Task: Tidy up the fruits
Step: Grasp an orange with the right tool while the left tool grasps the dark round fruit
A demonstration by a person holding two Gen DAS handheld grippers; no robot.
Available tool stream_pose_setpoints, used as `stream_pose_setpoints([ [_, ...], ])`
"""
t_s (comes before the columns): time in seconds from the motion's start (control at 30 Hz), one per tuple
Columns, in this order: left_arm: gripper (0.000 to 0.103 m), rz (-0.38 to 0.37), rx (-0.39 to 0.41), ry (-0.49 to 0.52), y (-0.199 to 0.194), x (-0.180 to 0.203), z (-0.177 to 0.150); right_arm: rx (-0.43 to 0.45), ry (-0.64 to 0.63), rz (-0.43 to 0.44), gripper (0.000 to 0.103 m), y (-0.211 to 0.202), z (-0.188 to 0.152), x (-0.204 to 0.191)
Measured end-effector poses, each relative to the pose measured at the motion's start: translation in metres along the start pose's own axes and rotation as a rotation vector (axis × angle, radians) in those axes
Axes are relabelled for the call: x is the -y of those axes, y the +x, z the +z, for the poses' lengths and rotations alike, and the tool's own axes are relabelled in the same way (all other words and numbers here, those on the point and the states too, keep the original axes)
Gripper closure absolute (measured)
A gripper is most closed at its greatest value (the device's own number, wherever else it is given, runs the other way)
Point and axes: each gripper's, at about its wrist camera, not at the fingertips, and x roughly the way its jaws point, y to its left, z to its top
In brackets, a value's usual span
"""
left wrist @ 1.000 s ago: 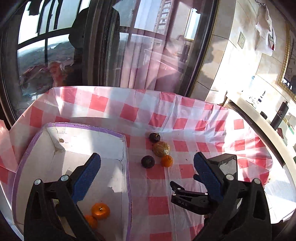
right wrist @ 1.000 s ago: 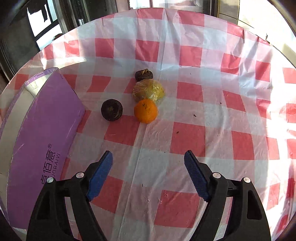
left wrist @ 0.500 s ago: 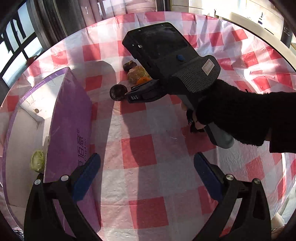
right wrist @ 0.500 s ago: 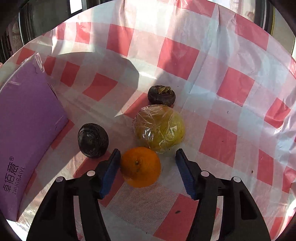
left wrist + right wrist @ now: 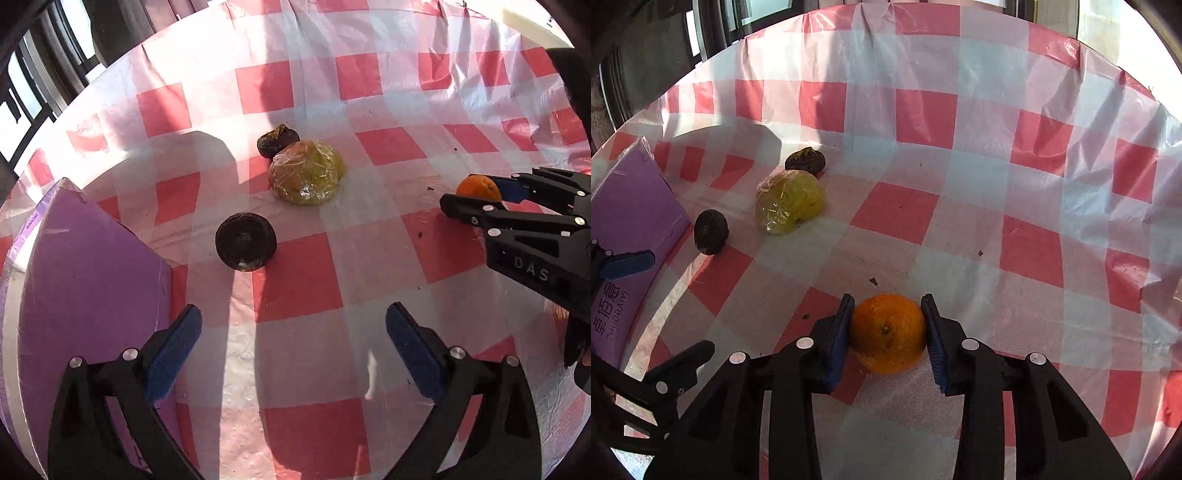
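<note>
**Orange clamped by the right gripper, three fruits left beside the purple box**

The orange (image 5: 887, 333) is held between the blue pads of the right gripper (image 5: 888, 334), whose jaws have just been closing onto it; both pads are pressed against its sides. It is seen just above the checked tablecloth (image 5: 960, 206), well apart from the purple box (image 5: 624, 229), though whether it touches the cloth cannot be told. From the left wrist view the same orange (image 5: 478, 188) is seen at the tip of the right gripper (image 5: 480, 197), far from the box (image 5: 92, 280).

The left gripper (image 5: 293, 339) is held wide, with nothing between its pads, over bare cloth just beside the box wall.

Three fruits are left on the cloth. A dark round fruit (image 5: 246, 241) lies nearest the box, close to its corner. A yellow fruit wrapped in clear film (image 5: 306, 172) lies farther from the box, and a second dark fruit (image 5: 277, 140) is found touching it on its far side. The inside of the box is hardly shown.
</note>
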Motion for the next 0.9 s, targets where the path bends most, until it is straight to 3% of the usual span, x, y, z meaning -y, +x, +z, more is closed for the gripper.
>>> stream_pose_setpoints([
  [0.07, 0.014, -0.005, -0.007, -0.041, 0.013, -0.009, 0.014, 0.003, 0.029, -0.009, 0.066, -0.006, -0.008, 0.014],
  [0.2, 0.021, 0.041, -0.011, -0.143, 0.031, -0.025, 0.034, 0.009, 0.064, -0.017, 0.066, -0.015, -0.019, 0.028],
  [0.33, 0.027, 0.007, -0.01, -0.214, 0.041, -0.034, 0.044, 0.02, 0.08, -0.014, 0.066, -0.02, -0.027, 0.031],
  [0.43, 0.062, -0.044, -0.006, -0.253, 0.042, -0.035, 0.047, 0.025, 0.084, -0.013, 0.066, -0.022, -0.03, 0.031],
  [0.7, 0.062, -0.107, -0.093, -0.182, 0.02, 0.011, 0.039, 0.014, 0.099, -0.01, 0.066, -0.028, -0.036, 0.033],
  [0.9, 0.062, -0.152, -0.138, -0.052, 0.002, 0.049, 0.028, -0.023, 0.123, -0.011, 0.066, -0.045, -0.054, 0.032],
])
